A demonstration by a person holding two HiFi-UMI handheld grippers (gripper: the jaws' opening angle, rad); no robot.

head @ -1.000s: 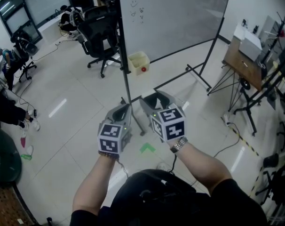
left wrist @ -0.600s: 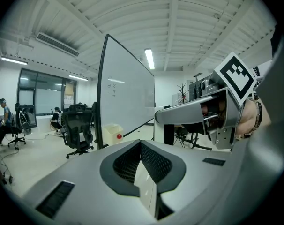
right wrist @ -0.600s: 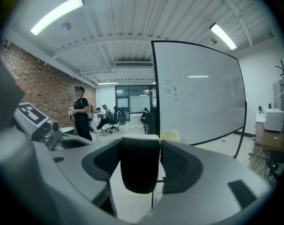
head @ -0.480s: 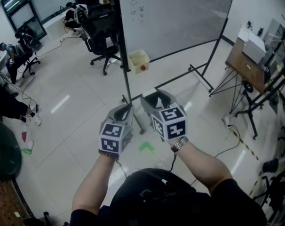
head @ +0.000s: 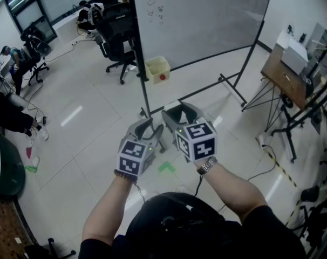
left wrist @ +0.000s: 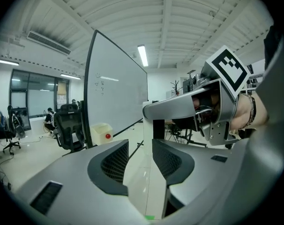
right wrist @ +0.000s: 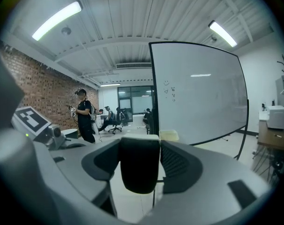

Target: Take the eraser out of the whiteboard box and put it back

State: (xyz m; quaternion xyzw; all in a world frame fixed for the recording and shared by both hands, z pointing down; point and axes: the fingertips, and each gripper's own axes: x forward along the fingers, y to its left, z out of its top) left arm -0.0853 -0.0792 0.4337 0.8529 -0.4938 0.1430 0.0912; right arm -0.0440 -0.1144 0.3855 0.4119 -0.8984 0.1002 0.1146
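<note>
In the head view my right gripper (head: 179,112) is shut on the eraser (head: 172,106), a black block with a white top. The right gripper view shows that eraser (right wrist: 139,165) wedged between both pads. Just left of it my left gripper (head: 151,127) stands open; its jaws have just been opening and nothing is between them. In the left gripper view the eraser (left wrist: 157,128) appears ahead, held by the right gripper (left wrist: 153,121). The pale yellow whiteboard box (head: 157,70) with a red dot sits on the floor beside the whiteboard's (head: 201,20) left post, well beyond both grippers.
The whiteboard's stand legs (head: 228,88) spread over the tiled floor ahead. Black office chairs (head: 116,42) stand behind the box. People sit at the far left (head: 7,117). A desk with a printer (head: 293,53) and tripods fills the right. A green floor mark (head: 166,168) lies below the grippers.
The left gripper's jaws were together and now stand apart, empty. The right gripper keeps its hold on the eraser. Both hands have edged slightly forward.
</note>
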